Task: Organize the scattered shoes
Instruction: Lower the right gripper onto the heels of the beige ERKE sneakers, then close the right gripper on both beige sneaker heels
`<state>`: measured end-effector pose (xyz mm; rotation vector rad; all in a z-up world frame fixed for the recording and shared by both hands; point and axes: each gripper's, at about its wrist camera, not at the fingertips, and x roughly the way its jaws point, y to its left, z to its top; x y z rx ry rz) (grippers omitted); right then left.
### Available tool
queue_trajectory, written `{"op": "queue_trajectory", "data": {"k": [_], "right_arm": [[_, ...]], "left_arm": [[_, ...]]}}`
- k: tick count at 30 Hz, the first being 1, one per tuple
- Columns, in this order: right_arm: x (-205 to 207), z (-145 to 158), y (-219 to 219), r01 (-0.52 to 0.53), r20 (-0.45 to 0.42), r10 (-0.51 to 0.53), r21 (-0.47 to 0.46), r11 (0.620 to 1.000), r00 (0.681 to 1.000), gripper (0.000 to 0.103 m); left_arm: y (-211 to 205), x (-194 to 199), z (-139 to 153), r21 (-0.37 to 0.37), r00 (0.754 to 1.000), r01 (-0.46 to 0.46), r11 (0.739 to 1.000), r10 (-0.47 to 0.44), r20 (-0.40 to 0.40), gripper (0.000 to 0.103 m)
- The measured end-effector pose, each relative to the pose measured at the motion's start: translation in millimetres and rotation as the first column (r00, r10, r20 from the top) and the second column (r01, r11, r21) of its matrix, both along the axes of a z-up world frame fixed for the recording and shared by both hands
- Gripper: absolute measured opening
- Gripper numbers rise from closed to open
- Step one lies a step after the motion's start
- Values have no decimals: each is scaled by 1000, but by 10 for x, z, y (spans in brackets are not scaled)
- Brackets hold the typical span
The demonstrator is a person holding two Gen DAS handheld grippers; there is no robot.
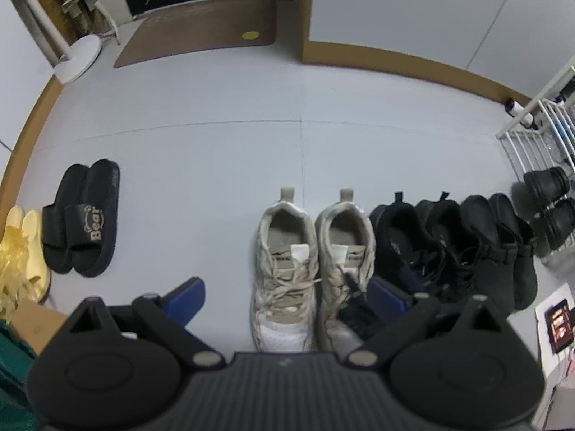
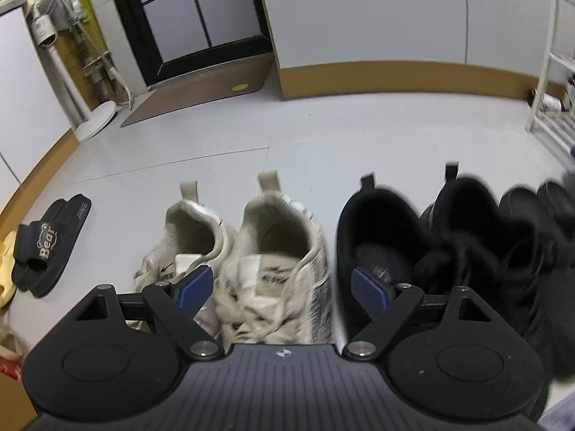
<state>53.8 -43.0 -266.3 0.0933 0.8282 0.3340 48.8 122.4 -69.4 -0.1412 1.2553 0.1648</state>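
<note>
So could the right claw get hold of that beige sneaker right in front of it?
Probably yes. The right claw is open, its jaws straddling the right beige sneaker with nothing above it. The black sneaker sits close beside, so one finger has little room.

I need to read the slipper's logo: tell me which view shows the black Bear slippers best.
The left wrist view: both black Bear slippers lie whole, sharp and nearer, the logo readable. The right wrist view shows them smaller, at the left edge, at a flatter angle.
</note>
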Motion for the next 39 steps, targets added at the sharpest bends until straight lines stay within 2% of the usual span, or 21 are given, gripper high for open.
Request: {"op": "queue_trajectory", "data": {"k": [5,7,10,17,19,22,24,25,28,39], "right_arm": [[-223,-92,206,41,56,-42,16,999,998,76],[-220,-101,276,56,63,-57,9,998,996,67],[-110,-121,377,71,51,-72,17,997,996,60],[58,-157,616,16,69,-17,19,1000,997,59],[103,-208,677,15,44,-16,9,1000,999,59],[132,-314,687,42,-3,-42,-4,999,999,54],[121,-341,689,51,-5,-51,-1,999,999,52],[116,-350,717,44,1,-44,-14,999,999,46],[152,-426,759,32,-13,-32,-31,999,999,41],[245,-559,813,-4,-38,2,-62,998,999,41]], "left_arm": [[-85,22,14,-7,1000,14,1000,-14,0,98],[-120,24,30,-9,1000,28,1000,-28,4,98],[-151,46,75,-7,999,44,999,-44,17,98],[-152,82,101,-1,999,43,999,-43,28,98],[-152,83,71,-7,999,42,999,-42,16,98],[-157,90,67,-18,999,45,999,-44,12,98],[-173,98,101,-28,999,50,998,-49,23,98],[-183,99,113,-31,998,52,998,-51,27,98],[-201,103,116,-40,998,57,998,-56,28,98],[-194,96,115,-48,998,55,997,-54,22,98]]}}
